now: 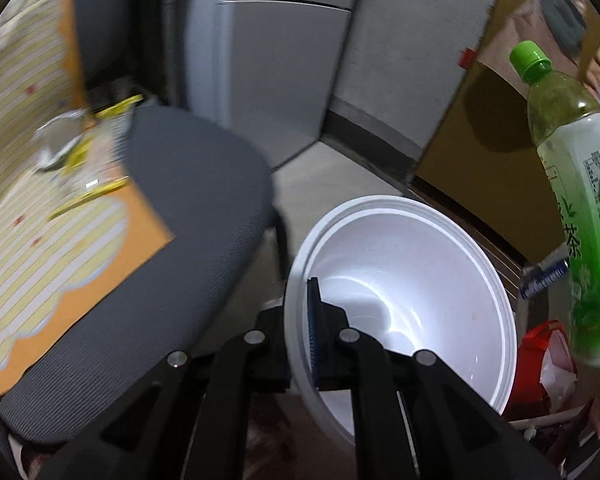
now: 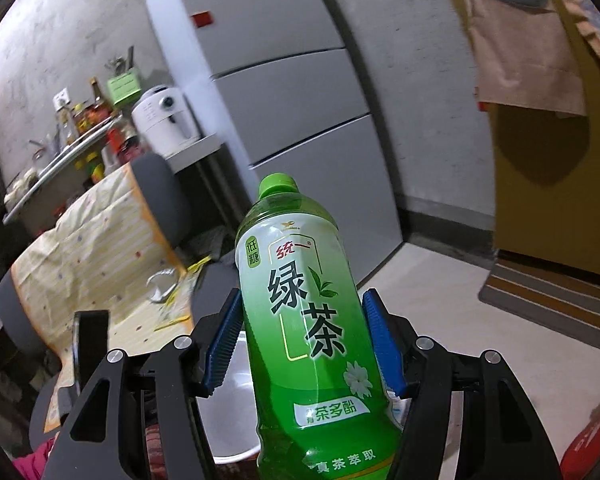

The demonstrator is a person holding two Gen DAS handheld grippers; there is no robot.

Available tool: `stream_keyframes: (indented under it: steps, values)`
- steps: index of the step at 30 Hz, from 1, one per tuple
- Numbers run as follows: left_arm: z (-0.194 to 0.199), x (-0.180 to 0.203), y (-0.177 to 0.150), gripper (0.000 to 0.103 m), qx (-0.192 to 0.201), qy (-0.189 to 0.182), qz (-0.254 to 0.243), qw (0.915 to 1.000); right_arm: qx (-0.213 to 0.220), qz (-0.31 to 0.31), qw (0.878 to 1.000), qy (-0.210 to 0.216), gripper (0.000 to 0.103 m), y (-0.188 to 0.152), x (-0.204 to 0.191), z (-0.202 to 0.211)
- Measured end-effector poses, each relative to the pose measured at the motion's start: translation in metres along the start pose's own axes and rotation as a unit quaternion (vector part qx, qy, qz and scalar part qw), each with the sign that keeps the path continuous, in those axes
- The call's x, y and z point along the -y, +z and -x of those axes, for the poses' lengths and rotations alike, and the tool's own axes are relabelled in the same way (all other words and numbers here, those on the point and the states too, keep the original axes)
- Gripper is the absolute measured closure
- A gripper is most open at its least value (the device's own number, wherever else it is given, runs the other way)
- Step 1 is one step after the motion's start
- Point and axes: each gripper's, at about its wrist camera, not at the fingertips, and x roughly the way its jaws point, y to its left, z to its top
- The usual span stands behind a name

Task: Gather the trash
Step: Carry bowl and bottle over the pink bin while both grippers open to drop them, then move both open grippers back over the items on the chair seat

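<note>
Nearest the lens: the left gripper (image 1: 314, 320), jaws pinched almost flat on the thin rim of the white bucket (image 1: 400, 280), one blue pad inside the wall, one outside.
Bucket: empty and white inside, mouth tipped toward the camera, carried over the floor (image 1: 340, 176) beside the grey chair (image 1: 172, 216).
Right gripper: the right gripper (image 2: 304, 340) has its blue pads set wide, one on each flank of the green tea bottle (image 2: 304, 312) at label height.
Bottle: capped in green, upright with a slight lean, off to the right of the bucket's mouth in the left wrist view, and above it as far as I can judge.
Other trash: crumpled foil (image 1: 56, 140) and yellow wrappers (image 1: 92, 192) lie on the patterned tablecloth (image 1: 28, 208), untouched.
Risk one: a thin rim held at one point only; a swing could twist the bucket out of the pinch, or tilt it so the bottle misses.
Risk two: the bottle is smooth, round plastic; a wall that gives under the pads could let it slide down early and hit the floor.
Risk three: release before the bottle is squarely over the mouth and it clips the rim and bounces off.
Background: the fridge (image 2: 284, 92) and the brown door (image 2: 556, 184), well clear.
</note>
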Motion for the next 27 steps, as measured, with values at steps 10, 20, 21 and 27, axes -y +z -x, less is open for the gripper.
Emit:
stream_keyframes:
  steps: [10, 20, 21, 27]
  values:
    - [-0.019, 0.011, 0.010, 0.024, 0.023, 0.000, -0.019, 0.9996, -0.019, 0.006, 0.999, -0.033, 0.042, -0.015, 0.018, -0.022]
    - [0.032, -0.033, -0.007, 0.024, 0.079, 0.057, 0.016, 0.9951, 0.033, 0.050, 0.997, -0.056, 0.033, -0.008, 0.011, -0.027]
    - [0.035, -0.035, -0.008, 0.024, 0.081, 0.059, 0.016, 0.9948, 0.030, 0.058, 0.995, -0.069, 0.026, -0.010, 0.012, -0.032]
    - [0.047, -0.044, -0.016, 0.024, 0.083, 0.070, 0.017, 0.9940, -0.015, 0.081, 0.992, -0.093, 0.015, -0.030, 0.017, -0.055]
